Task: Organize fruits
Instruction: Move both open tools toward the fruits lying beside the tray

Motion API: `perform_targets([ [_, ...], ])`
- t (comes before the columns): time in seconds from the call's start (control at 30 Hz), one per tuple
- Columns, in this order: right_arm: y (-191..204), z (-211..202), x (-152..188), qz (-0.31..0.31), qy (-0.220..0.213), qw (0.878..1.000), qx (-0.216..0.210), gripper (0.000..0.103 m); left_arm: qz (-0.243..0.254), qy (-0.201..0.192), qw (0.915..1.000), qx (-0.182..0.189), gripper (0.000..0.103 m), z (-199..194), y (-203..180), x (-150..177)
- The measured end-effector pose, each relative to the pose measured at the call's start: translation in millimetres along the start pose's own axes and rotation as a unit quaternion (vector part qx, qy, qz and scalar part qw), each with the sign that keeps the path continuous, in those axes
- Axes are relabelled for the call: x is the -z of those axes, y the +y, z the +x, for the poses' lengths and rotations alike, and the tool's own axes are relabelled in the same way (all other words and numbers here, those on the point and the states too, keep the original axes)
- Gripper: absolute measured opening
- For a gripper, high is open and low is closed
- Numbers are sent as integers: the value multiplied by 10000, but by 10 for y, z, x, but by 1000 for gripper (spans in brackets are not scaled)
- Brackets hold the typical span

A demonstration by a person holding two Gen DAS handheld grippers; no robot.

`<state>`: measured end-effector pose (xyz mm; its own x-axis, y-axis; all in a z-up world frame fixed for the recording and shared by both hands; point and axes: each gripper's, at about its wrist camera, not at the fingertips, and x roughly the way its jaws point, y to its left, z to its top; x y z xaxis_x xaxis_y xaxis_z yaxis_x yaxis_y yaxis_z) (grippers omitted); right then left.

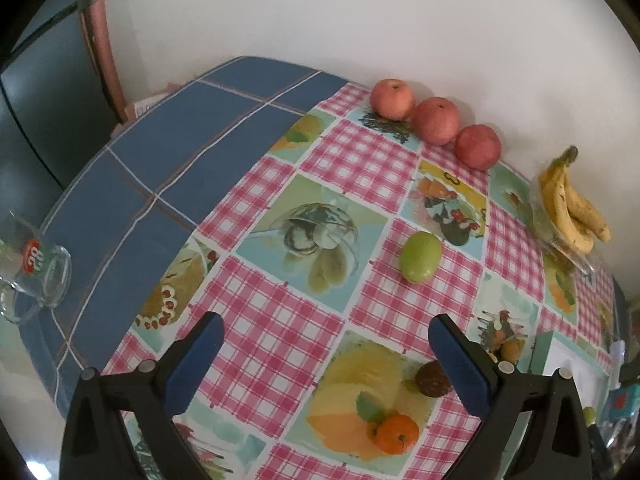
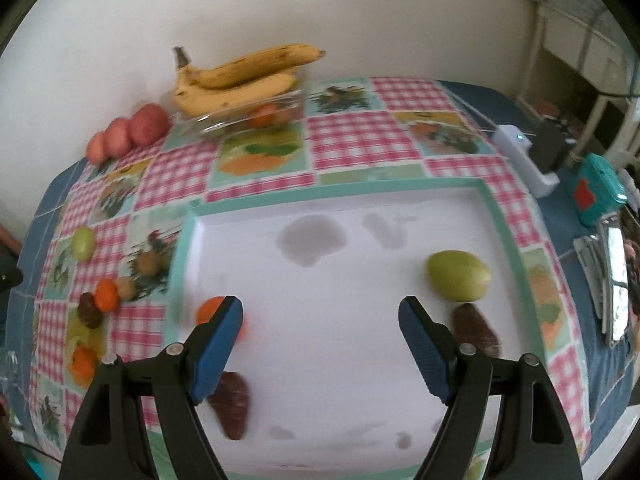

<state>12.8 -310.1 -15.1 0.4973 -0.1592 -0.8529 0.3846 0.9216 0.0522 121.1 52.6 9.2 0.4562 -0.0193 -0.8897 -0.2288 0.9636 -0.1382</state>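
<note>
My left gripper (image 1: 326,338) is open and empty above the checked tablecloth. A green fruit (image 1: 421,256) lies ahead of it; a small orange (image 1: 396,433) and a dark brown fruit (image 1: 432,378) lie near its right finger. Three red apples (image 1: 435,120) line the wall, with bananas (image 1: 570,204) in a glass dish. My right gripper (image 2: 320,310) is open and empty over a white tray (image 2: 516,232). The tray holds a green fruit (image 2: 458,275), two brown fruits (image 2: 476,328) (image 2: 232,404) and an orange (image 2: 210,310) behind my left finger.
A glass mug (image 1: 34,276) lies on the blue cloth at far left. In the right wrist view, a white device (image 2: 520,152), a teal box (image 2: 598,188) and metal utensils (image 2: 612,280) sit right of the tray. Small fruits (image 2: 100,300) lie left of the tray.
</note>
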Motion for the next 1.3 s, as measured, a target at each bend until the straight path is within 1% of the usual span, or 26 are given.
perform_targets([
  [0.17,315,-11,-51,-357,44,9993,-61,81,-152,-153,9998,-3,103,-2,147,-95],
  [0.27,489,-60,-134,-441,-16,9988,-196,81,-300,-485,9983,91,103,-78,234,-142],
  [0.3,548,-66,-163,-469,-24,9986,-241,81,-360,-677,9970,123,103,-115,262,-154],
  [0.37,682,-71,-226,-551,-33,9980,-316,81,-431,-912,9948,135,103,-161,294,-171],
  [0.53,999,-24,-372,-645,18,9964,-552,81,-319,-943,9950,119,103,-135,290,-256],
  [0.63,1121,2,-431,-622,35,9958,-673,81,-290,-960,9948,183,103,-124,235,-287],
  [0.7,1204,21,-475,-659,28,9956,-672,81,-171,-984,9947,246,103,-125,155,-332],
  [0.83,1329,47,-582,-682,-26,9951,-719,81,153,-760,9959,476,103,-110,2,-386],
  [0.97,1423,53,-652,-690,-119,9946,-761,80,201,-476,9961,720,103,-49,-127,-376],
  [1.1,1512,144,-651,-837,-46,9938,-735,74,225,-65,9960,866,102,133,-233,-296],
  [1.13,1523,183,-637,-864,-3,9936,-733,72,237,48,9962,838,101,207,-251,-268],
  [1.17,1534,235,-619,-904,61,9932,-733,63,231,119,9965,800,101,262,-257,-249],
  [1.2,1543,290,-602,-935,135,9929,-723,57,195,224,9968,749,101,341,-253,-226],
  [1.3,1523,471,-553,-942,376,9924,-701,56,23,493,9965,676,101,524,-202,-172],
])
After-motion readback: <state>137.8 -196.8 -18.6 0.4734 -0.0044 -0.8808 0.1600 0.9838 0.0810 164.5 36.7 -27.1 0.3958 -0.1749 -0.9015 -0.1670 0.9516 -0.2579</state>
